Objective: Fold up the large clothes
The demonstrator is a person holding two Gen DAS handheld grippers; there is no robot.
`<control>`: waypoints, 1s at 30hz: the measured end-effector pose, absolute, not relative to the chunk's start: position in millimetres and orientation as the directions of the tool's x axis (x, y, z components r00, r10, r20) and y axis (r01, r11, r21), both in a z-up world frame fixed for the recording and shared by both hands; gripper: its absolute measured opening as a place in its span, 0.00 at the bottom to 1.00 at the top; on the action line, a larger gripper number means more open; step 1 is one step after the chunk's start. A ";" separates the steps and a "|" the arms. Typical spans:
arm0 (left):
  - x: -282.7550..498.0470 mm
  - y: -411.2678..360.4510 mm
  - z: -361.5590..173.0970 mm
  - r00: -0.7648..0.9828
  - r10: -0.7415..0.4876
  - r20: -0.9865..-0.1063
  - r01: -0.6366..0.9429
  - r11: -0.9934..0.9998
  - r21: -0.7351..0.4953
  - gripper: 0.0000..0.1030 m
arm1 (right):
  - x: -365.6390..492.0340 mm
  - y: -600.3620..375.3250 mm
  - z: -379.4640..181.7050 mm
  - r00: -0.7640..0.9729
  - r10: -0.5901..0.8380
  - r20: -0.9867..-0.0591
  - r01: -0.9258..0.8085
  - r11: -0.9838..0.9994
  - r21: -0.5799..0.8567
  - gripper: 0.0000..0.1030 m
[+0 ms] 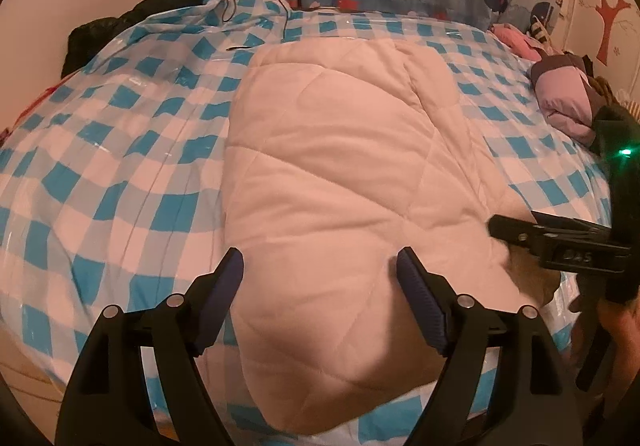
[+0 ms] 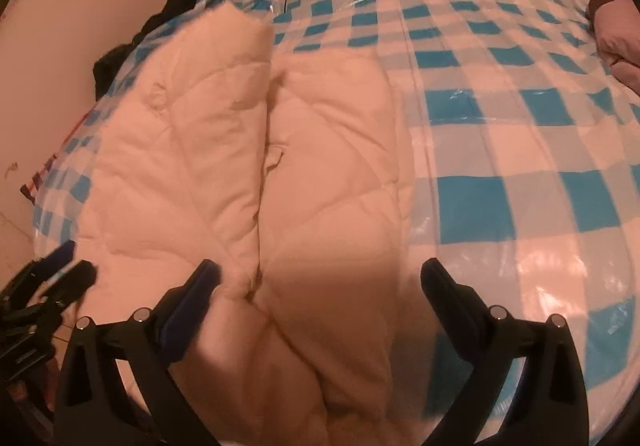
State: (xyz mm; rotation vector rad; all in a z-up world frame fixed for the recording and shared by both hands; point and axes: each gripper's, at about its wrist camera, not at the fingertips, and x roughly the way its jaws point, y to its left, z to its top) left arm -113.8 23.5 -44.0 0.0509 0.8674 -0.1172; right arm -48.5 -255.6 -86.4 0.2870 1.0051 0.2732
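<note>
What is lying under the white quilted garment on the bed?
Under the white quilted garment lies the blue-and-white checked bed cover, showing all around it. Anything directly beneath the garment is covered and cannot be seen.

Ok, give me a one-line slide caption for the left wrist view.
Open left gripper above a folded white quilted coat on the blue checked bed cover, right gripper at its edge.

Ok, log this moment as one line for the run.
garment: white quilted coat lying partly folded on checked bed cover | left gripper: jaws open, above coat | right gripper: jaws open, above coat | holding: nothing
</note>
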 end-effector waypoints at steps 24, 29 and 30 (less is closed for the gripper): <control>-183.1 25.5 9.7 0.718 -0.063 -0.694 0.094 0.996 0.008 0.84 | -135.9 -229.6 5.5 0.631 0.310 -0.711 -0.170 0.950 0.264 0.93; -192.4 28.1 15.5 0.724 -0.067 -0.687 0.089 0.996 -0.003 0.85 | -142.2 -229.5 4.3 0.621 0.313 -0.719 -0.167 0.949 0.269 0.93; -193.8 28.4 16.5 0.725 -0.066 -0.685 0.088 0.996 -0.004 0.85 | -142.9 -229.6 4.1 0.619 0.313 -0.720 -0.166 0.949 0.270 0.93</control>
